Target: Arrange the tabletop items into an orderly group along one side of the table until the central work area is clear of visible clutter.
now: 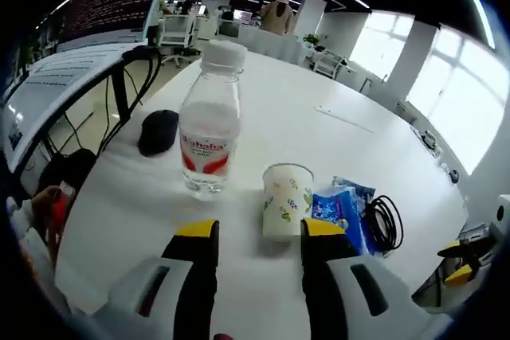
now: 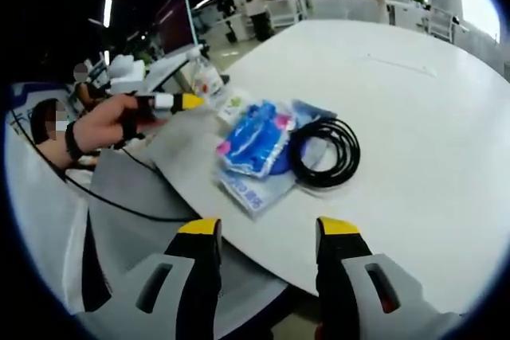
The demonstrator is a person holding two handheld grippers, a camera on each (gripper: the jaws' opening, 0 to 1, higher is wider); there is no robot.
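Currently left gripper [image 1: 259, 232] spread, empty, low over round white bench [image 1: 319, 141]; white floral paper cup [image 1: 287, 201] just ahead between tips, nearer right jaw. Clear plastic water bottle with red label [image 1: 209, 121] ahead-left, black mouse [image 1: 158, 131] beyond it. Right gripper [image 2: 267, 232] spread, empty, off bench edge; blue plastic packets [image 2: 255, 145], coiled black cable [image 2: 325, 151] ahead. Risk: light cup tipping if right jaw nudges it. Open-plan office, bright windows.

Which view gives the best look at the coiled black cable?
The right gripper view: the black cable lies in full as a coil on the white table, beside the blue packets. In the left gripper view it sits small at the edge, partly behind those packets.
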